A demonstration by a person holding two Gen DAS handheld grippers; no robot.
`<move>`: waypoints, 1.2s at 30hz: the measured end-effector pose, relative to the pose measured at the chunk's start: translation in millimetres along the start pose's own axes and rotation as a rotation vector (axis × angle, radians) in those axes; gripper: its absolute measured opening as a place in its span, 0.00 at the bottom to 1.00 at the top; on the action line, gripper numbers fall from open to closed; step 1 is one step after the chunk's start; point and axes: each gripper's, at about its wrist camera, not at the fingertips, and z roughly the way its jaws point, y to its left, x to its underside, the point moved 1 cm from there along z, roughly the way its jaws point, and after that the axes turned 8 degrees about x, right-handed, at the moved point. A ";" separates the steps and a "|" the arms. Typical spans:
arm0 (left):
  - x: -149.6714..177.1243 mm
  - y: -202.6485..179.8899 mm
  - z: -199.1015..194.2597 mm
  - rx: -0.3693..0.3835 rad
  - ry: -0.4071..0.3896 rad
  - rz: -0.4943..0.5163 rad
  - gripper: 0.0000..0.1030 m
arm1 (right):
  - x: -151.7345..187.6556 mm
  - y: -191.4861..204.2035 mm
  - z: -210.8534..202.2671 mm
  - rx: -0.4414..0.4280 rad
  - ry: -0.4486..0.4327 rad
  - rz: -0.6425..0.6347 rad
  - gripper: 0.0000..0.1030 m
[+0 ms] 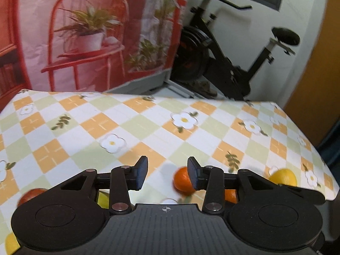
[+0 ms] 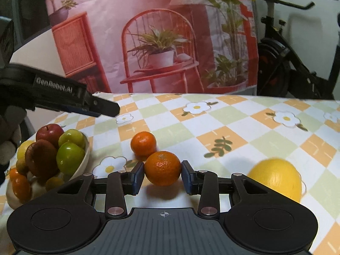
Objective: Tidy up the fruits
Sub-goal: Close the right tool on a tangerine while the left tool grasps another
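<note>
The right gripper (image 2: 162, 175) sits low over the checked, flower-printed tablecloth (image 2: 223, 131) with its blue pads against both sides of a round orange mandarin (image 2: 162, 168), clamped on it; the fruit appears to rest on the cloth. Just beyond it and slightly left lies a smaller orange mandarin (image 2: 143, 143), nearly touching the first. To the gripper's right, near the cloth's front edge, sits a large yellow round citrus fruit (image 2: 276, 177). Ahead, the cloth runs bare to its far edge below a pink printed backdrop (image 2: 148, 31), with a black exercise bike (image 2: 282, 63) at far right. To the gripper's left stands a cream ceramic bowl (image 2: 85, 161) heaped with a red apple (image 2: 49, 132), two green fruits (image 2: 70, 157), a brown fruit (image 2: 41, 157) and small orange and yellow ones. Above the bowl hangs the left gripper (image 1: 167, 173), its side reading "GenRobotAI"; its jaws stand apart with nothing between them, a mandarin lying below by its right finger.
</note>
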 end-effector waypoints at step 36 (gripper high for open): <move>7.1 7.1 57.6 0.070 0.148 -0.132 0.37 | 1.6 -2.7 -5.3 -0.008 -0.041 0.021 0.34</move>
